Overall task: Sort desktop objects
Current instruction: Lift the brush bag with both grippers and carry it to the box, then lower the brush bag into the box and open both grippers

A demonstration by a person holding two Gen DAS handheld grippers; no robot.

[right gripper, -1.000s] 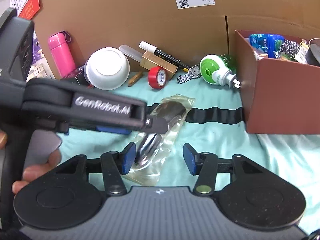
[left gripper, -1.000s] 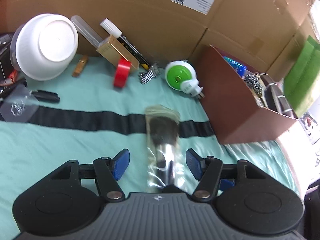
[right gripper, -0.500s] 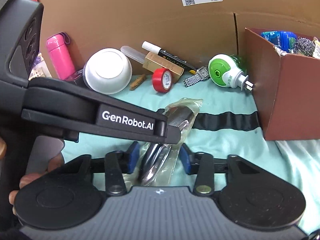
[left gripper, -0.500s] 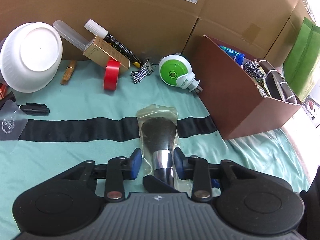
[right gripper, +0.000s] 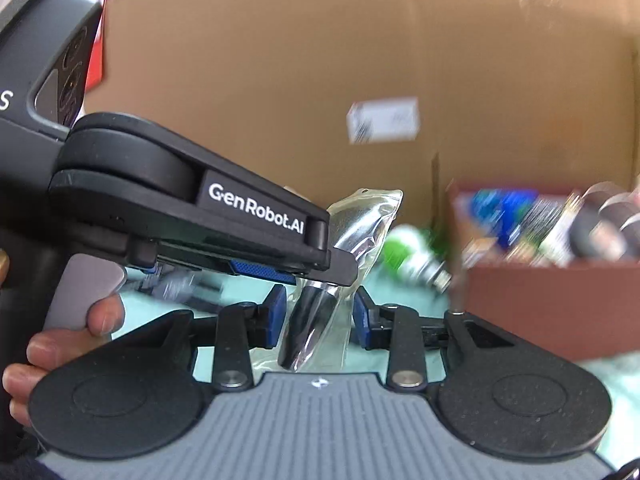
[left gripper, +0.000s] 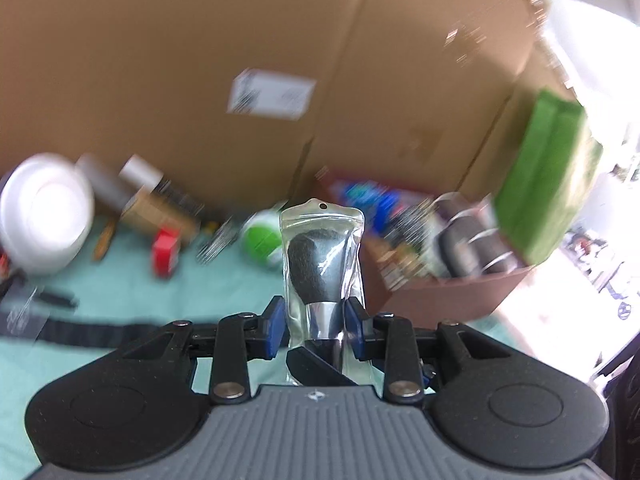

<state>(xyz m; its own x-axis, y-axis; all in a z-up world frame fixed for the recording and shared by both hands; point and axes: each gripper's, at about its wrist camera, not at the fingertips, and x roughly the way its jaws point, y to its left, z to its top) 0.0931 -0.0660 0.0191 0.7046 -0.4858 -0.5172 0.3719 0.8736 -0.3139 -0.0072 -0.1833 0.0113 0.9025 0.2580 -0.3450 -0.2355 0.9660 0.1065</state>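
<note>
Between the blue pads of the left claw (left gripper: pixel 315 322) sits the makeup brush in its clear pouch (left gripper: pixel 321 258), clamped at the silver ferrule, bristle end pointing up toward 12 o'clock and lifted off the teal cloth (left gripper: pixel 132 300). From the right wrist view, the right claw (right gripper: pixel 320 320) is around the same pouch (right gripper: pixel 320 312) lower down at the black handle end, but its pads look a bit apart from the plastic, so I honestly can't tell if it's gripping or just loosely around it. The left gripper's body crosses that view from 9 o'clock, with the person's hand (right gripper: pixel 60 344) on its handle.

Background's pretty smeared. At 9 o'clock in the left view there's a white bowl (left gripper: pixel 44 212) tipped on its side, then a red tape roll (left gripper: pixel 166 256) around 10, and a green-and-white plug-in thing (left gripper: pixel 262 242) just left of the pouch. The brown box (left gripper: pixel 452 300) full of sorted stuff is at 3 o'clock, with a green bag (left gripper: pixel 548 176) above it and a big cardboard carton (left gripper: pixel 240 60) standing behind everything.
</note>
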